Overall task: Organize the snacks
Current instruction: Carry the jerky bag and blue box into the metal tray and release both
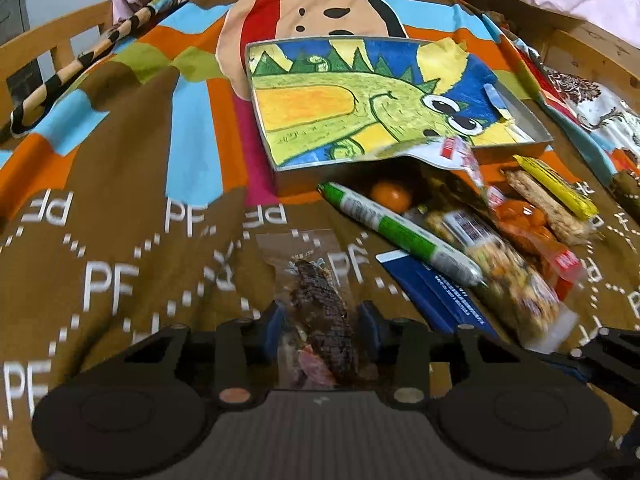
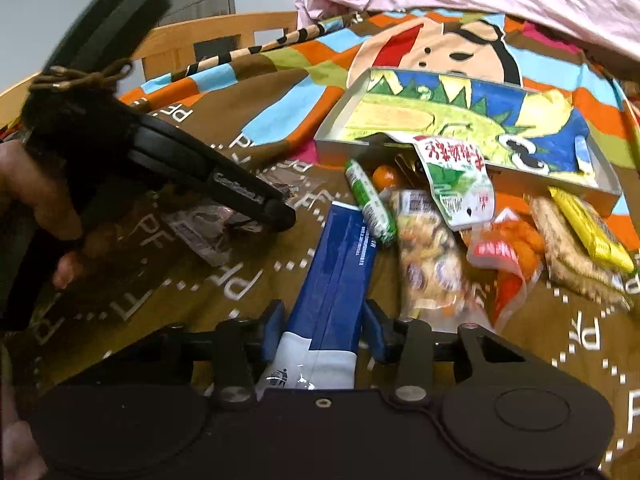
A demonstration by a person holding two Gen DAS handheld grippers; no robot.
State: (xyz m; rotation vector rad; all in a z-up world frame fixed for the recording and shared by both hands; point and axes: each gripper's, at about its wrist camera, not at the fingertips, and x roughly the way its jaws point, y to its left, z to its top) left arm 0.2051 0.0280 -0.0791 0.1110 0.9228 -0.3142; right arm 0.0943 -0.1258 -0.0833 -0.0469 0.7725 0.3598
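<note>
Both tongs grip: our left tongs (image 1: pixel 320 320) pinch a clear-wrapped dark jerky packet (image 1: pixel 320 300), our right tongs (image 2: pixel 322 326) clamp the blue carton (image 2: pixel 336 264), both just before the dinosaur-lined box (image 1: pixel 528 112). Pickup seems done (lifting into it next).

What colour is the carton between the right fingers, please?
Dark blue with a white end, clearest in the right wrist view: carton.
</note>
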